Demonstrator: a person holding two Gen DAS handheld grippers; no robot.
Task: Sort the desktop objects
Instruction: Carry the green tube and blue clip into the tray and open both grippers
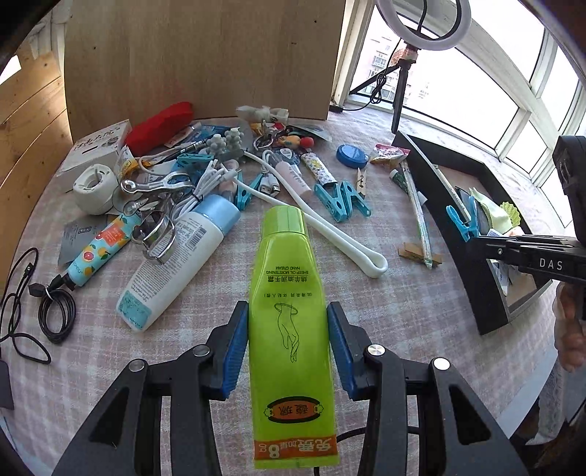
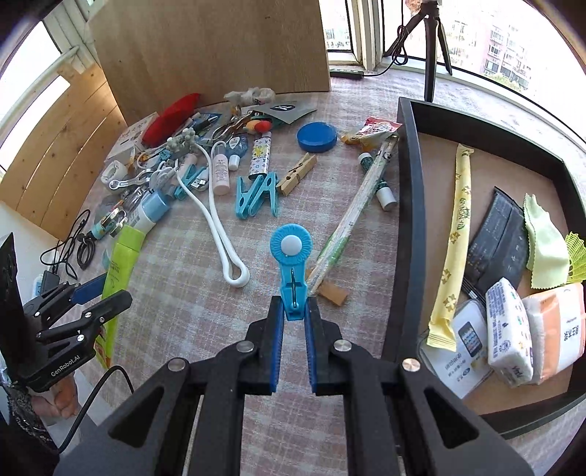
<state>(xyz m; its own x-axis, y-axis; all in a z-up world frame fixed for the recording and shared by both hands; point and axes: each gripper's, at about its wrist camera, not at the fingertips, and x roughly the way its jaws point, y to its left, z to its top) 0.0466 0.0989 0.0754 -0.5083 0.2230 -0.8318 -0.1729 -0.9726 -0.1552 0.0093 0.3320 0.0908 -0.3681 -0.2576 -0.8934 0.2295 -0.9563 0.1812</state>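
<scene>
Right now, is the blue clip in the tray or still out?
Out. The right gripper holds the blue clip above the checked cloth, left of the tray.

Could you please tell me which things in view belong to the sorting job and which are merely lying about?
In hand:
- green hand cream tube in left tool
- blue clip in right tool
- black tray as a likely destination

Lying about:
- ring light
- wooden board
</scene>
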